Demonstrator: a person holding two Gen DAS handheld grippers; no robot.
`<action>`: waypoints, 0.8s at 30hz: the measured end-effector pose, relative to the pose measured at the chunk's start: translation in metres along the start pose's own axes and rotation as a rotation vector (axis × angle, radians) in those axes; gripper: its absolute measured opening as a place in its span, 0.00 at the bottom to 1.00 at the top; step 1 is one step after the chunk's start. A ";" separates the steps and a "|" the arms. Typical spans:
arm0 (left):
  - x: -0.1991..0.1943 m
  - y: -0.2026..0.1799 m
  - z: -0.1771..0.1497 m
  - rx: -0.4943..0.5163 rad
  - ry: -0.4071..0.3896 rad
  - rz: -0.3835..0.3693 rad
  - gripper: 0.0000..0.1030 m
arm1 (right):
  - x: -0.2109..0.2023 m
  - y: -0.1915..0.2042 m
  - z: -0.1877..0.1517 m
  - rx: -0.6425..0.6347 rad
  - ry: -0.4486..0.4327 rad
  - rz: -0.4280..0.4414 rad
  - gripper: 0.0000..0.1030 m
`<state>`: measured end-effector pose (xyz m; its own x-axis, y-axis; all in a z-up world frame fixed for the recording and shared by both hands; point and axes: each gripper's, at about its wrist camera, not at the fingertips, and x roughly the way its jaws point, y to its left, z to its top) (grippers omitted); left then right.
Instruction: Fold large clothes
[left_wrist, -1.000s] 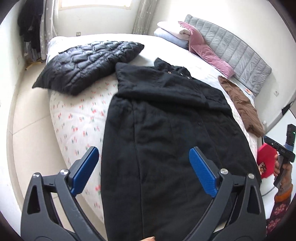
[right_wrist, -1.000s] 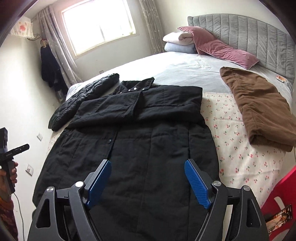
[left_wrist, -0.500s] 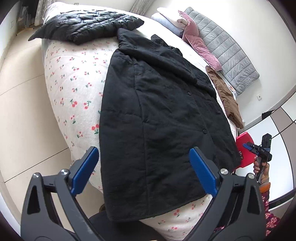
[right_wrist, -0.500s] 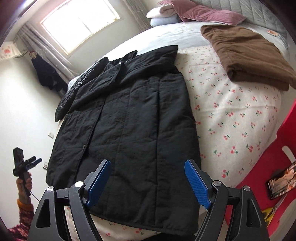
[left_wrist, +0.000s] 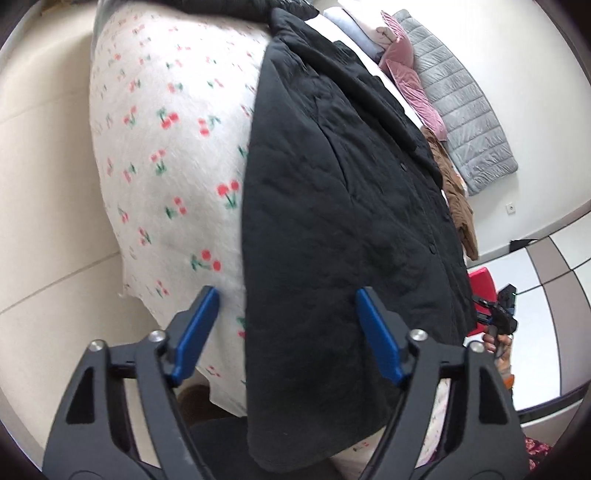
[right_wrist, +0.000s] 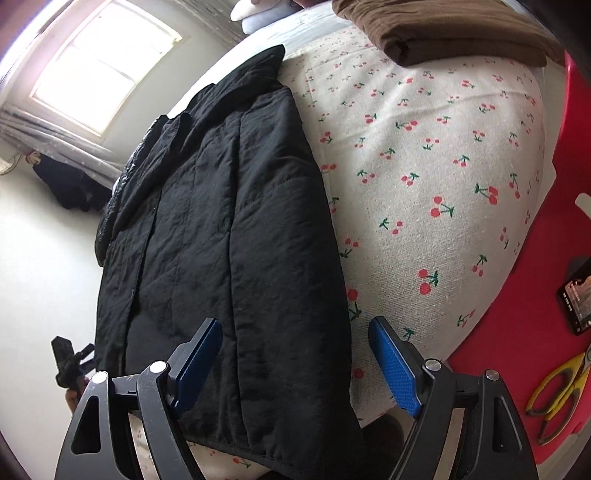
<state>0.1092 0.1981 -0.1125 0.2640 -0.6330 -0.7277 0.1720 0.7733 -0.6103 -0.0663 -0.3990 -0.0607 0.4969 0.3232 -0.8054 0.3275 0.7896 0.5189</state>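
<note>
A long black quilted coat (left_wrist: 343, 206) lies flat on the bed, sleeves folded across its chest, hem hanging over the near bed edge; it also shows in the right wrist view (right_wrist: 229, 236). My left gripper (left_wrist: 286, 325) is open and hovers over the coat's lower left corner, one finger on each side of its left edge. My right gripper (right_wrist: 295, 354) is open over the lower right corner, straddling the right edge. Neither touches the cloth that I can tell.
The bed has a white cherry-print sheet (left_wrist: 162, 147) (right_wrist: 424, 155). A folded brown garment (right_wrist: 454, 29) lies at the right, pillows and a grey headboard (left_wrist: 461, 96) beyond. A red stool (right_wrist: 535, 369) with a phone and yellow scissors (right_wrist: 557, 391) stands right.
Both grippers have dropped down and closer to the coat's hem corners. Both stay open.
</note>
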 end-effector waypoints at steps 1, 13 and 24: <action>-0.001 -0.003 -0.003 0.008 -0.003 -0.005 0.73 | 0.001 0.002 -0.001 -0.012 -0.006 -0.010 0.80; -0.014 -0.044 -0.034 0.082 0.037 -0.041 0.30 | 0.005 0.038 -0.027 -0.153 0.082 0.011 0.22; -0.063 -0.100 0.002 0.122 -0.149 -0.263 0.10 | -0.059 0.096 0.000 -0.192 -0.109 0.128 0.11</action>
<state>0.0774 0.1609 -0.0054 0.3299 -0.8063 -0.4909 0.3628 0.5884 -0.7226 -0.0643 -0.3428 0.0367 0.6113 0.3769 -0.6959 0.1027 0.8341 0.5420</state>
